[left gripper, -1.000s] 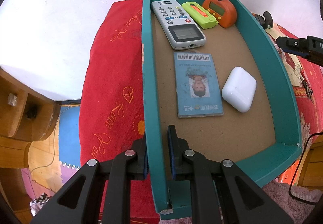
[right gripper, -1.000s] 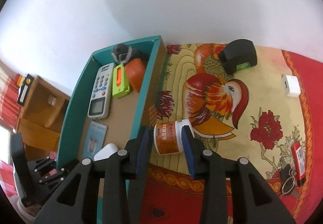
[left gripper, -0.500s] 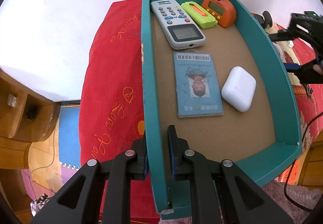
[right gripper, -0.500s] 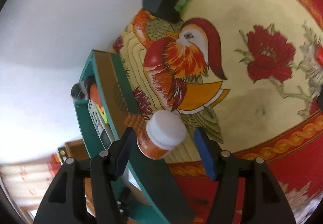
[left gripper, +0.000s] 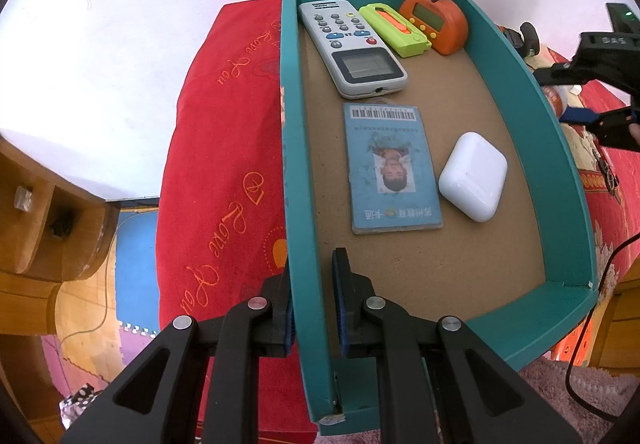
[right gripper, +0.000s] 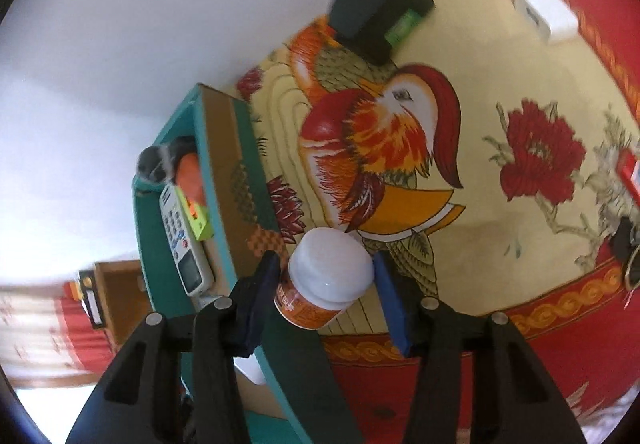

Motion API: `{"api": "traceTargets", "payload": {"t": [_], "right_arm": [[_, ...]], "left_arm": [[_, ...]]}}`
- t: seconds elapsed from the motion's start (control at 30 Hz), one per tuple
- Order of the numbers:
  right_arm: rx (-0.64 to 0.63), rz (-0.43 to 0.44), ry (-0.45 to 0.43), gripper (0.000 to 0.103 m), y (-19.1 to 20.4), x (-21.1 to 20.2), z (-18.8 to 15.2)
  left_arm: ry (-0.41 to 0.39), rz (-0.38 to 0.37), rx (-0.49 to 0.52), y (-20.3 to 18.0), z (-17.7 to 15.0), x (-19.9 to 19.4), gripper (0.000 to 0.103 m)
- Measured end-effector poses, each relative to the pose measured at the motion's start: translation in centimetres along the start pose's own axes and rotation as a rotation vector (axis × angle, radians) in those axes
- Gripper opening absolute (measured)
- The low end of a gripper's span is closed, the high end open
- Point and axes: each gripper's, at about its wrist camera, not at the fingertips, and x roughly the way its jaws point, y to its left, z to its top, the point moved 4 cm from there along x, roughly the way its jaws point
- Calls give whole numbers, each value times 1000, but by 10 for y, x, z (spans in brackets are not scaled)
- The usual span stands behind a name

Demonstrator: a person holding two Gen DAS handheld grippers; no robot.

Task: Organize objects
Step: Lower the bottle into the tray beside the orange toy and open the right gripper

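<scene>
A teal box [left gripper: 294, 164] lies on a red cloth, and my left gripper [left gripper: 312, 264] is shut on its left wall near the front corner. Inside it are a grey remote [left gripper: 352, 48], a green cutter [left gripper: 394, 30], an orange timer [left gripper: 436, 24] with a figurine on top, a blue ID card [left gripper: 390, 168] and a white earbud case [left gripper: 474, 176]. An orange bottle [right gripper: 304, 308] with a white cap stands just outside the box's right wall [right gripper: 224, 172]. My right gripper [right gripper: 326, 268] is closing on it, and both pads touch the cap.
On the bird-patterned cloth [right gripper: 460, 244] lie a black device [right gripper: 376, 24], a small white box [right gripper: 548, 14], a red item [right gripper: 630, 172] and keys [right gripper: 628, 256]. Wooden furniture [left gripper: 40, 224] stands to the left, below the bed edge. A white wall is behind.
My right gripper rolled, opened wide around the upright bottle, then narrowed onto its cap. The left gripper and the box have not moved.
</scene>
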Motion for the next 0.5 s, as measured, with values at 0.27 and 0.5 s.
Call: {"api": "traceTargets", "payload": {"t": [0.27,0.5], "right_arm": [[-251,6,-195,48,50,-42,6],[-585,-28,-254,47,123,-27,-16]], "left_arm": [[3,4,4,0,1,1,15],[3,3,3,0,1,1,15]]}}
